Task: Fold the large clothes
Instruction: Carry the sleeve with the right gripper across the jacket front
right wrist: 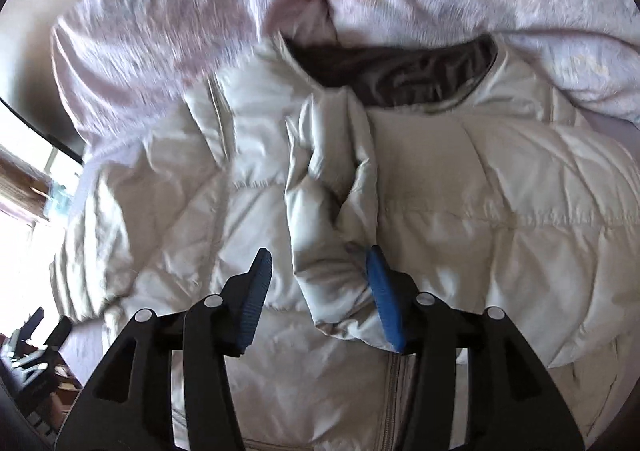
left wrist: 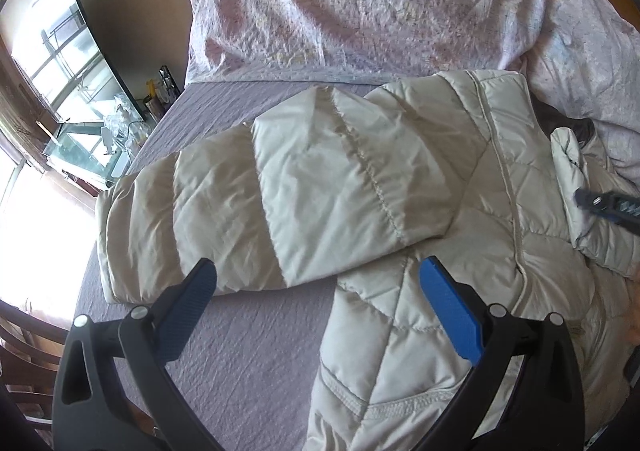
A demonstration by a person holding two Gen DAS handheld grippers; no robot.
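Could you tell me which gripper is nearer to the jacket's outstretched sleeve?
Left. The left gripper hovers open just over the sleeve; the right gripper sits over the jacket's chest.

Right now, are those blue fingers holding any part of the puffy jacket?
No. The left gripper hangs open above the jacket. The right gripper is open too, its fingers astride the folded sleeve without clamping it.

Floral duvet (left wrist: 360, 3), lilac sheet (left wrist: 240, 351), aquarium (left wrist: 80, 139).

Bed with lavender sheet (left wrist: 240, 351); crumpled floral duvet (left wrist: 360, 11) at its head; bright window (left wrist: 60, 51) and cluttered glass table (left wrist: 84, 155) left of bed.
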